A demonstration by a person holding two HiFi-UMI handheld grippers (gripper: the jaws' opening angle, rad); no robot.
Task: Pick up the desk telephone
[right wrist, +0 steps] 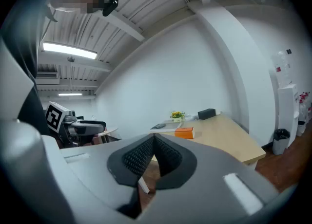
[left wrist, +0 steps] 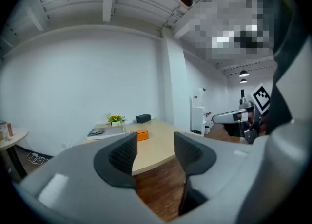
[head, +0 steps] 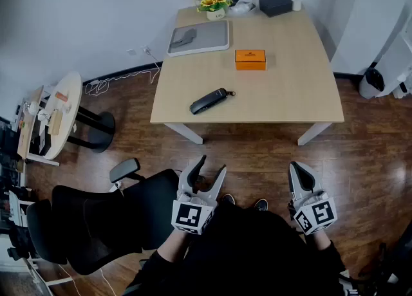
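Note:
A black handset-shaped telephone [head: 209, 101] lies flat near the front left edge of the light wooden table [head: 290, 89]; the gripper views do not show it. Both grippers hang over the floor close to my body, well short of the table. My left gripper [head: 212, 163] is open with nothing between its jaws, and in its own view [left wrist: 155, 152] it points at the table. The right gripper [head: 297, 167] is shut and empty, its pads meeting in its own view [right wrist: 153, 157].
On the table are an orange box [head: 250, 59], a grey pad [head: 199, 37], a flower pot [head: 215, 5] and a black box [head: 275, 4]. A black office chair [head: 96, 224] stands at my left. A small round table [head: 61, 111] stands further left.

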